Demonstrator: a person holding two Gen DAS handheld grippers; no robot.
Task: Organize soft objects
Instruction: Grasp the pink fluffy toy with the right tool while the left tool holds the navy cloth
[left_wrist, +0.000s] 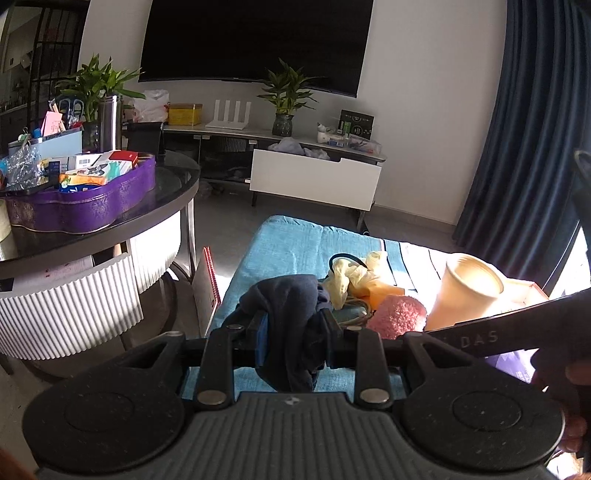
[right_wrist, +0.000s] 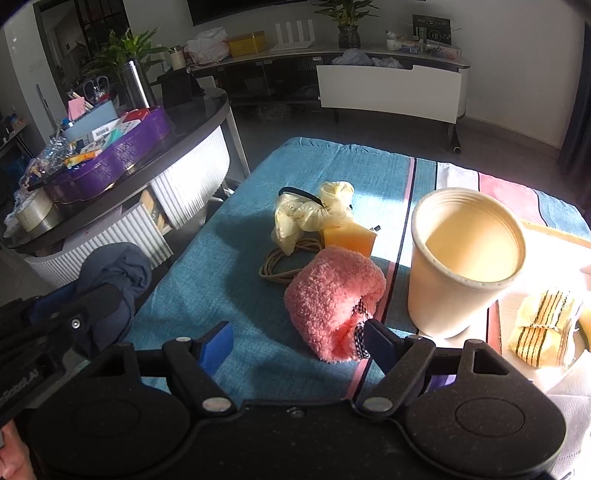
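Note:
My left gripper (left_wrist: 293, 334) is shut on a dark navy cloth (left_wrist: 291, 314), which hangs bunched between its blue pads above the teal towel (left_wrist: 280, 240). From the right wrist, that cloth (right_wrist: 114, 280) and the left gripper (right_wrist: 64, 312) show at the left, off the towel's edge. My right gripper (right_wrist: 297, 341) stands open low over the towel (right_wrist: 236, 266), its right pad beside a fluffy pink sock roll (right_wrist: 332, 299). Beyond lie a pale yellow glove (right_wrist: 314, 214), an orange sponge (right_wrist: 349, 236) and a coiled cord (right_wrist: 284, 262). A cream paper cup (right_wrist: 461, 258) stands upright at right.
A round dark table (right_wrist: 207, 110) with a purple tin (right_wrist: 114, 158) of clutter stands at left. Folded striped cloths (right_wrist: 543, 332) lie in a tray at the right edge. A white TV cabinet (right_wrist: 391, 92) is across the floor.

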